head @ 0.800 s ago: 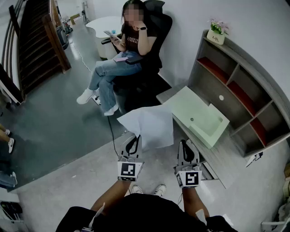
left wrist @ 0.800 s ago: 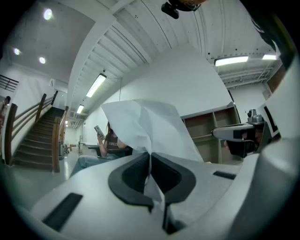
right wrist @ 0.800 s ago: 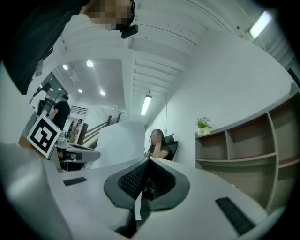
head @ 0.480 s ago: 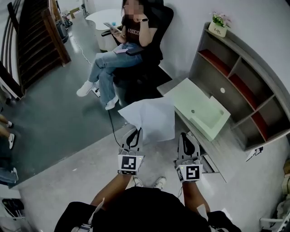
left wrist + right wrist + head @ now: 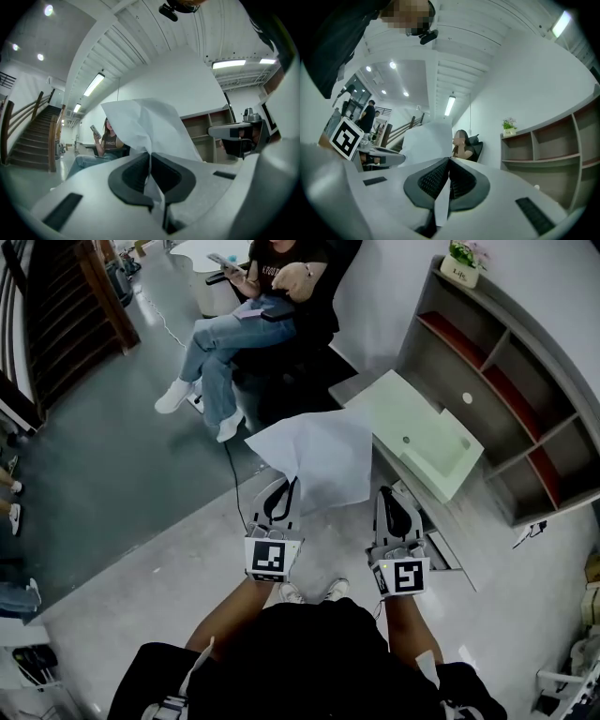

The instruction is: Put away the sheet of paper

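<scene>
**A:** Starting at the far left, a wooden staircase (image 5: 66,315) rises along the edge of the room. Next to it a person (image 5: 246,310) sits in a dark chair, holding a phone. What have you got in front?

**B:** The left tool (image 5: 284,495), and its jaws are clamped tight. The left gripper view (image 5: 150,161) shows the dark pads pressed together on the sheet of paper (image 5: 319,456). The white sheet (image 5: 145,126) runs straight down between them, creased where it is pinched.

**A:** So where is the sheet itself?

**B:** Up in the air, above the grey floor (image 5: 141,521). It fans away from the tools and is crumpled along its near edge. From the head view, its right side sits just beside the near corner of the desk (image 5: 461,532).

**A:** And the right tool (image 5: 387,495)?

**B:** Closed as well. In the right gripper view (image 5: 449,165) the ribbed pads meet on a thin white sliver that looks like the sheet's edge. The rest of the sheet (image 5: 425,138) billows behind the jaws on the left. Both tools are side by side, the left one deeper under the sheet.

**A:** Anything further right?

**B:** A pale green tray (image 5: 417,435) lies on the desk, one side raised. Beyond it stands a grey shelf unit (image 5: 487,381) with red-lined compartments. A small potted plant (image 5: 465,262) sits on top of that.
</scene>
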